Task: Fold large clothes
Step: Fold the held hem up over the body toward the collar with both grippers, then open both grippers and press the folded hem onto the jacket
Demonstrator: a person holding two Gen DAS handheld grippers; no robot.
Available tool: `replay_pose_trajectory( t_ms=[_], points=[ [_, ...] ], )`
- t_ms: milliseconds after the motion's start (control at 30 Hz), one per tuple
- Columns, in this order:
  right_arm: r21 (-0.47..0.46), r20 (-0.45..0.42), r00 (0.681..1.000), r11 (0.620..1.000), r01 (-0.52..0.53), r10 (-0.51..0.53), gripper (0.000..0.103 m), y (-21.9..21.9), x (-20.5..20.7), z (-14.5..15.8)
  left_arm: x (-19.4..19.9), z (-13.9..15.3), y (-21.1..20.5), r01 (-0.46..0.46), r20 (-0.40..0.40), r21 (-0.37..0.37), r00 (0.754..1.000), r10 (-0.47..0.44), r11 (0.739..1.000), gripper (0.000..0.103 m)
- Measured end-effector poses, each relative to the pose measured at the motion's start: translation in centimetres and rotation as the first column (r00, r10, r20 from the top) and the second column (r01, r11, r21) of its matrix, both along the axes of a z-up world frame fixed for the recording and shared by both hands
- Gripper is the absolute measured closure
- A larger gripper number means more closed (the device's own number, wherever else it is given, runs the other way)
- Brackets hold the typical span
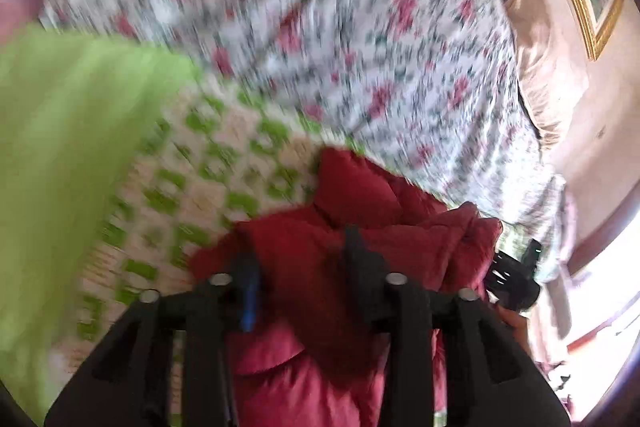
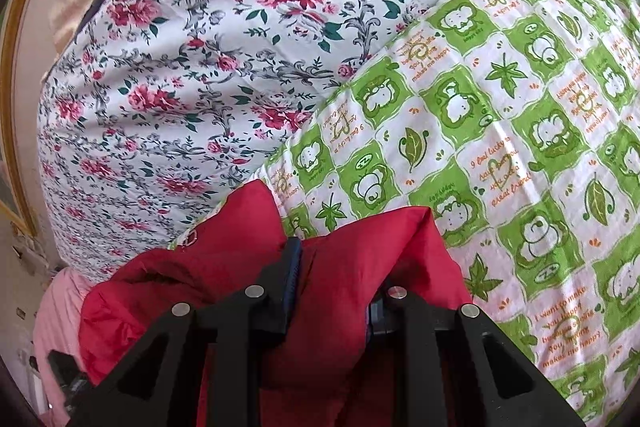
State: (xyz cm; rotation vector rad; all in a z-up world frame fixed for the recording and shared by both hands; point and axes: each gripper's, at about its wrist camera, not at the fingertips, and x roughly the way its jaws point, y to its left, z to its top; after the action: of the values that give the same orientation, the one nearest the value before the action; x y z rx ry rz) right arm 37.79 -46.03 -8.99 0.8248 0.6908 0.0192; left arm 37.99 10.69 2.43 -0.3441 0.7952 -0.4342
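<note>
Nearest our left wrist lens, the left tongs pinch a fold of the puffy red quilted jacket above the green-checked cartoon bedsheet (blur suggests quick motion). Over the right wrist, the right tongs pinch another red fold beside the white floral quilt. We should keep both pinches level, carry the edge across together, and lay it down flat.

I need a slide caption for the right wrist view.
Right gripper pinching a red jacket above a green checked quilt.
</note>
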Motion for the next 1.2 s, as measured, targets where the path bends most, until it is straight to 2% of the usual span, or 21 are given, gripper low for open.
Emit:
replay_pose_trajectory(
  t_ms=[100,233,367,500,600,667,867,933,967,1033,1100,1133,1200],
  points=[
    [-0.015,-0.005,1.000,1.000,0.010,-0.010,0.080,0.3,0.5,-0.2,-2.4,2.6,0.2,0.025,0.078,-0.005,0.997,-0.025,1.000,0.062],
    [-0.033,-0.009,1.000,0.999,0.014,-0.014,0.080,0.7,1.2,-0.3,-4.7,3.6,-2.6,0.112,0.107,0.037,0.988,-0.115,0.993,0.062],
    [-0.055,-0.018,1.000,0.998,0.011,-0.012,0.076,1.5,2.2,-0.1,-5.9,1.8,-9.4,0.267,0.062,0.087,0.960,-0.272,0.960,0.062],
    [-0.090,-0.028,1.000,0.996,-0.011,0.009,0.074,2.1,3.0,1.1,-6.0,-1.5,-15.3,0.352,-0.011,0.110,0.936,-0.353,0.930,0.062],
    [-0.071,-0.034,0.999,0.997,-0.031,0.028,0.072,2.0,3.4,1.9,-5.6,-4.0,-18.1,0.319,-0.059,0.227,0.948,-0.314,0.920,0.062],
    [-0.040,-0.024,0.999,0.998,-0.046,0.045,0.067,1.4,3.1,2.8,-5.0,-5.1,-18.4,0.304,-0.074,0.259,0.953,-0.294,0.917,0.062],
    [-0.030,0.071,0.994,0.996,-0.083,0.085,0.053,0.3,0.9,7.5,-2.8,-6.3,-18.3,0.291,-0.114,0.261,0.956,-0.270,0.920,0.065],
    [-0.077,0.102,0.991,0.994,-0.082,0.090,0.047,0.5,-0.6,9.5,-2.6,-6.3,-18.3,0.280,-0.112,0.269,0.959,-0.259,0.921,0.066],
    [-0.104,0.124,0.989,0.992,-0.071,0.083,0.038,0.6,-1.7,10.4,-2.6,-6.3,-18.3,0.276,-0.111,0.270,0.960,-0.255,0.922,0.066],
    [-0.140,0.183,0.981,0.989,-0.043,0.068,0.030,0.5,-3.8,11.8,-2.2,-6.3,-18.1,0.271,-0.112,0.269,0.962,-0.249,0.924,0.066],
    [-0.169,0.237,0.966,0.984,-0.063,0.103,0.029,1.3,-5.6,12.5,-2.2,-6.2,-18.0,0.262,-0.110,0.267,0.964,-0.241,0.927,0.066],
    [-0.187,0.239,0.962,0.978,-0.090,0.134,0.029,1.8,-6.1,12.8,-2.2,-6.2,-17.9,0.257,-0.110,0.265,0.966,-0.236,0.929,0.066],
    [-0.269,0.198,0.949,0.944,-0.190,0.247,0.029,4.8,-5.5,12.3,-2.0,-6.0,-17.8,0.249,-0.108,0.266,0.968,-0.227,0.931,0.066]
  ],
)
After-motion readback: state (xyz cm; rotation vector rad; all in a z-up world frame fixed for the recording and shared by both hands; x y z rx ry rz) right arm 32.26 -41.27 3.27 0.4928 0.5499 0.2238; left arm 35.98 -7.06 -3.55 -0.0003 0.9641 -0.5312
